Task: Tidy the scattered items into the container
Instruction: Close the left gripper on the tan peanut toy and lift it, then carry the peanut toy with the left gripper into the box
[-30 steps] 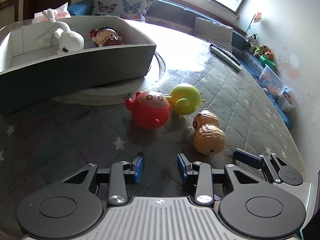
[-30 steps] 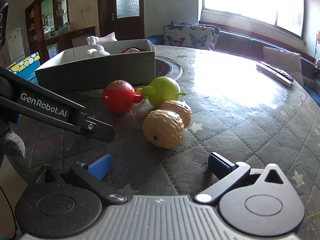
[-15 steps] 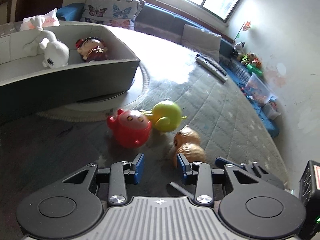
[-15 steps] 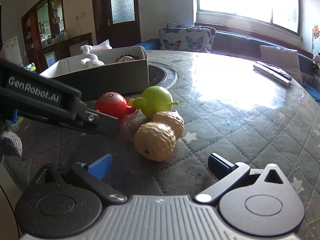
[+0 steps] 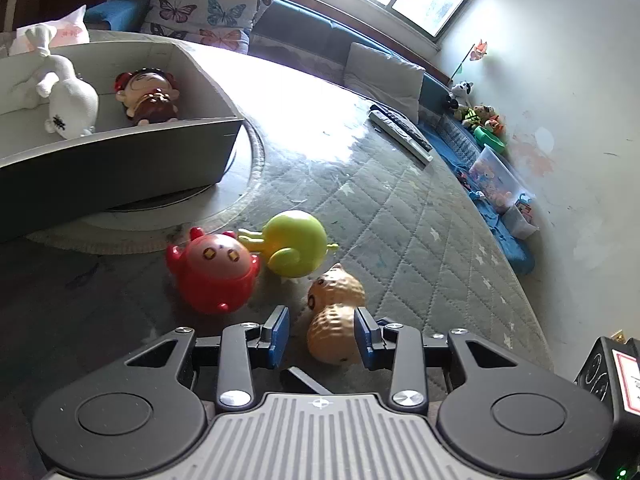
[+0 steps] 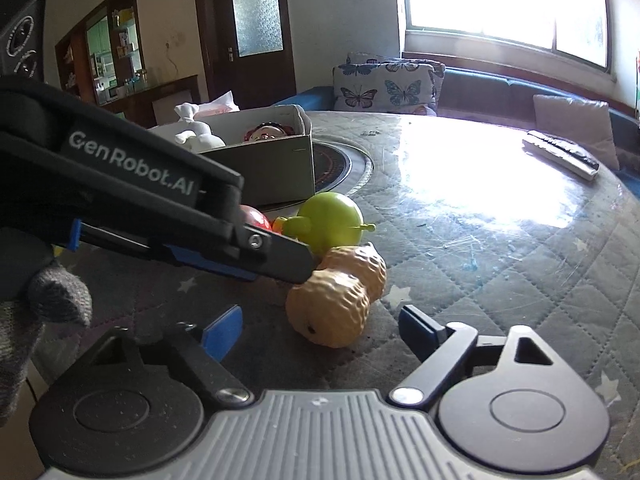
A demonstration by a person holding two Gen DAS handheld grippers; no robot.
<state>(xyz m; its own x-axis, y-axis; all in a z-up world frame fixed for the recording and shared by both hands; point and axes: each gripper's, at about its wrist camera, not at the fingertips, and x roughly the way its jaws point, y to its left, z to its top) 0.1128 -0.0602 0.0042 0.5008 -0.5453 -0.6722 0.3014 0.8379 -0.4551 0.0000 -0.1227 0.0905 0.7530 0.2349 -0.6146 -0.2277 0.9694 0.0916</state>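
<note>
Reading "GenRobot.AI" in white on the black left tool (image 6: 276,264), seen in the right wrist view. Straddling the peanut toy (image 5: 334,320) on the quilted table (image 5: 420,240), left tool (image 5: 322,338) spread, right pad touching the shell, left pad apart. Facing the same peanut toy (image 6: 336,300), right tool (image 6: 320,330) spread wide, not touching. Crowding just beyond: red toy (image 5: 212,272) and green toy (image 5: 294,242), touching. Farther left, grey box (image 5: 120,160) holding a white plush (image 5: 70,106) and a doll (image 5: 148,96).
</note>
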